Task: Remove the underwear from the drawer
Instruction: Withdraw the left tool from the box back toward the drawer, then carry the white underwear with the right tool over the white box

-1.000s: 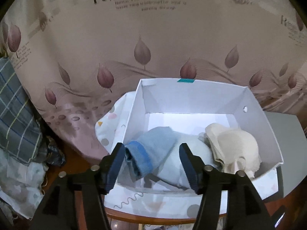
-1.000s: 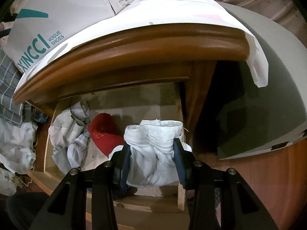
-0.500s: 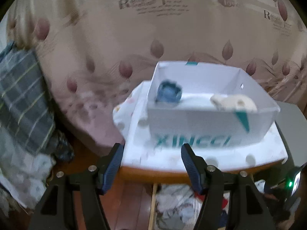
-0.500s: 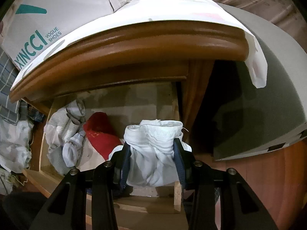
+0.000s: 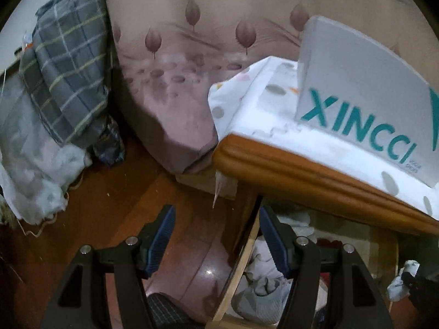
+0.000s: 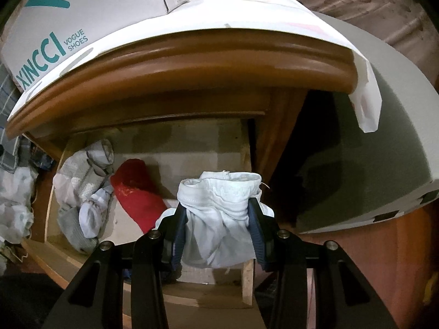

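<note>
Right wrist view: our right gripper [image 6: 218, 219] is still clamped on the white underwear [image 6: 219, 219], the bundle pinched between both pads and held above the open drawer [image 6: 247, 282], exactly as a second ago. Left behind in the drawer are a red roll [image 6: 137, 194] and grey-white socks [image 6: 82, 189]. Over on the left, our left gripper [image 5: 215, 242] has dropped away from the shoebox [image 5: 365, 104]; now its jaws stand apart with nothing between them, over the wooden floor [image 5: 109, 219] and the drawer's left edge, below the nightstand top [image 5: 301, 172].
</note>
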